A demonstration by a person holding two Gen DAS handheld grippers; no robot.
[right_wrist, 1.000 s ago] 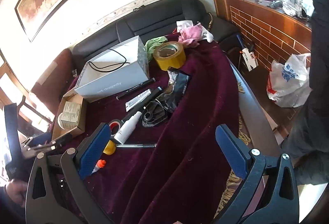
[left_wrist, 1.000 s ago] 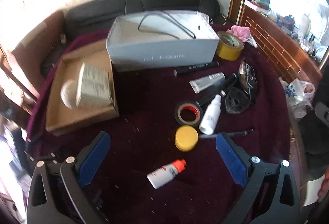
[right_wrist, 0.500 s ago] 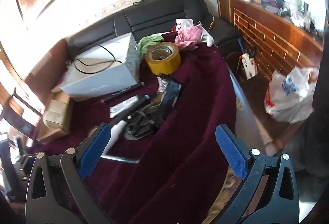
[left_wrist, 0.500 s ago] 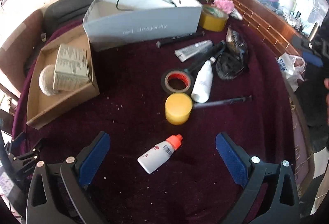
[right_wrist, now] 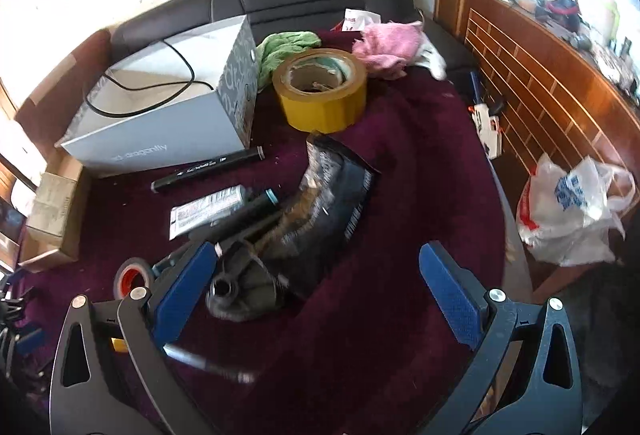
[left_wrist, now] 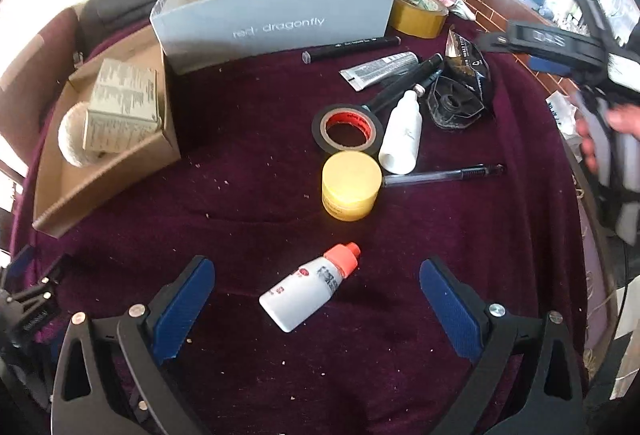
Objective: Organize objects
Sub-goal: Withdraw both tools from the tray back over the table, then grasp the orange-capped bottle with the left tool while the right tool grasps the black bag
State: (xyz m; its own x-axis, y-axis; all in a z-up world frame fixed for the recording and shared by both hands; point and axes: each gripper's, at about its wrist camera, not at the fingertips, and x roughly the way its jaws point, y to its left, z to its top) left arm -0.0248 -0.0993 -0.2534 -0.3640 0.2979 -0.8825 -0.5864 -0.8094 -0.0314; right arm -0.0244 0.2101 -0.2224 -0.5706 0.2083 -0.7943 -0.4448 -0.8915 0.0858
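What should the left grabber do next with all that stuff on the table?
Probably ease the left gripper down around the little white bottle with the orange cap. Its jaws are wide open and empty, and that bottle lies on its side right between the blue pads, nearer than anything else on the purple cloth.
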